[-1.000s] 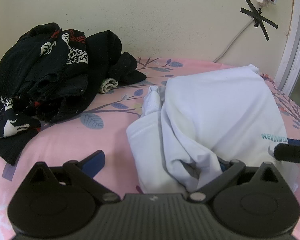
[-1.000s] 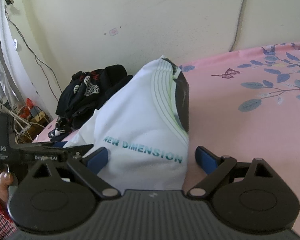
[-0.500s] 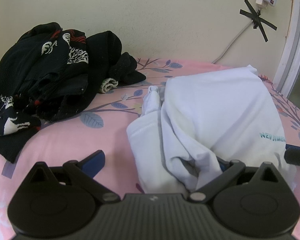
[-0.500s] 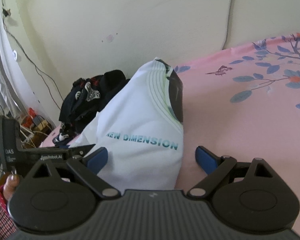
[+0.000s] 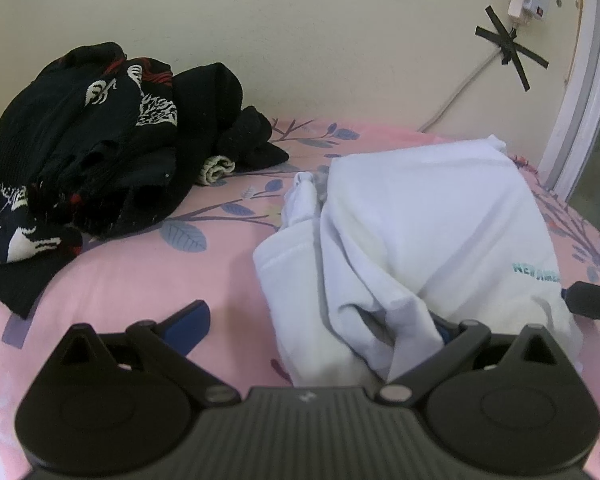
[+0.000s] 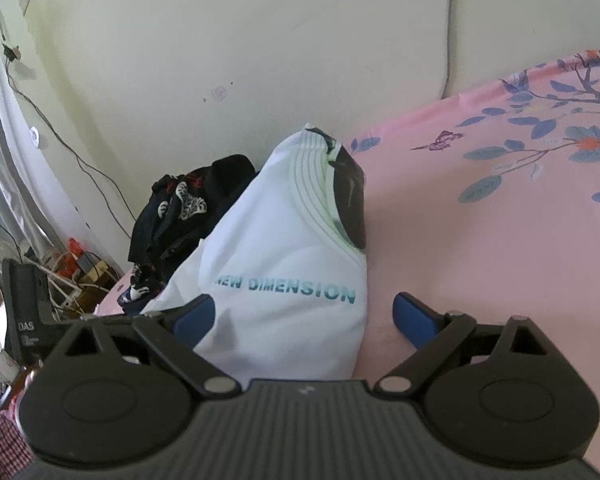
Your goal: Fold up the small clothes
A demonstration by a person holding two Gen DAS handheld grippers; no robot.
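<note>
Low over the pink bedsheet (image 5: 131, 272), both grippers sit level: left gripper (image 5: 320, 320) and right gripper (image 6: 304, 312) spread wide, straddling the white shirt (image 5: 428, 216).

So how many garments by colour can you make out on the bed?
White: 1, the white T-shirt
Black: 1 heap, the black pile, pieces inside cannot be separated
Cream: 1, a small rolled piece
Total: 3 distinguishable groups
</note>
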